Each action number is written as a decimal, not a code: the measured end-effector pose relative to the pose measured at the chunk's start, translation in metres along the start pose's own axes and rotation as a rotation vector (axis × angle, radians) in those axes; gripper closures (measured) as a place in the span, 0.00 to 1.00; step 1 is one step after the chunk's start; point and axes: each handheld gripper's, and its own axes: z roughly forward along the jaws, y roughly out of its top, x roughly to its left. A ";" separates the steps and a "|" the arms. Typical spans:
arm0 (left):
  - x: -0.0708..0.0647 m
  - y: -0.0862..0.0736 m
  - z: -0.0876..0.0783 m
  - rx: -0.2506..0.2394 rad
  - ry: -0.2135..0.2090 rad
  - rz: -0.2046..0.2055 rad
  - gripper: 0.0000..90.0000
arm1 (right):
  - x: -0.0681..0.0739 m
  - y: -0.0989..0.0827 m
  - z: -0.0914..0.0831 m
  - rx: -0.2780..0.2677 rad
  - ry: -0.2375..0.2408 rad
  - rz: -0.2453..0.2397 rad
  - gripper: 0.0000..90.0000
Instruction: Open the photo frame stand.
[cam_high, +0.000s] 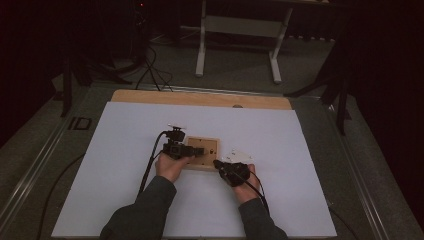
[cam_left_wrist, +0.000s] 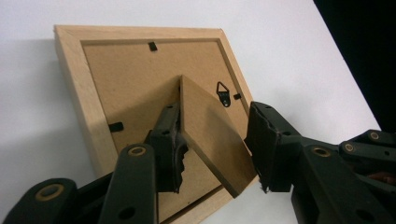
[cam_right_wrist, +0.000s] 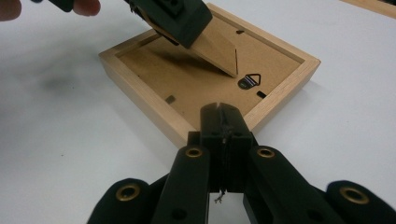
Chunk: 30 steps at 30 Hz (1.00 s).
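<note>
A small wooden picture frame (cam_high: 204, 155) is lying face down near the middle of the white sheet (cam_high: 125, 150) that is covering the desk (cam_high: 200, 98), its brown backing board (cam_left_wrist: 135, 79) turned upward. Everything else here is placed against that frame.

The left gripper (cam_left_wrist: 212, 149) is reaching in over the frame's left side, held in the person's left hand (cam_high: 170, 167). Its jaws are standing moderately wide on either side of the cardboard easel stand (cam_left_wrist: 210, 135), which is lifting up off the backing at an angle. One jaw is pressing against the stand's near face, while the other is sitting just off its far edge with a sliver of gap showing, so the stand is lying between them rather than being firmly pinched. In the right gripper view that same stand (cam_right_wrist: 217, 49) is tilting up from the backing under the left gripper's black jaw.

The right gripper (cam_right_wrist: 223, 123) is coming at the frame's near right edge, held in the right hand (cam_high: 245, 182). Its jaws are pressed together with nothing between them, their tip resting against the frame's wooden rim.

A small black triangular hanger (cam_right_wrist: 247, 81) is lying flat on the backing, beside the foot of the stand. Little black turn clips (cam_left_wrist: 152, 46) are sitting along the frame's inner edges.
</note>
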 end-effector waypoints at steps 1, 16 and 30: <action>0.001 0.000 -0.001 -0.004 0.002 -0.001 0.62 | 0.000 0.000 0.000 0.000 0.000 0.000 0.99; 0.000 0.001 0.000 0.006 0.012 0.012 0.65 | 0.000 0.000 0.000 0.000 0.000 0.000 0.99; -0.006 -0.001 -0.001 0.009 0.045 0.067 0.67 | -0.001 0.000 -0.001 0.002 0.020 0.009 0.91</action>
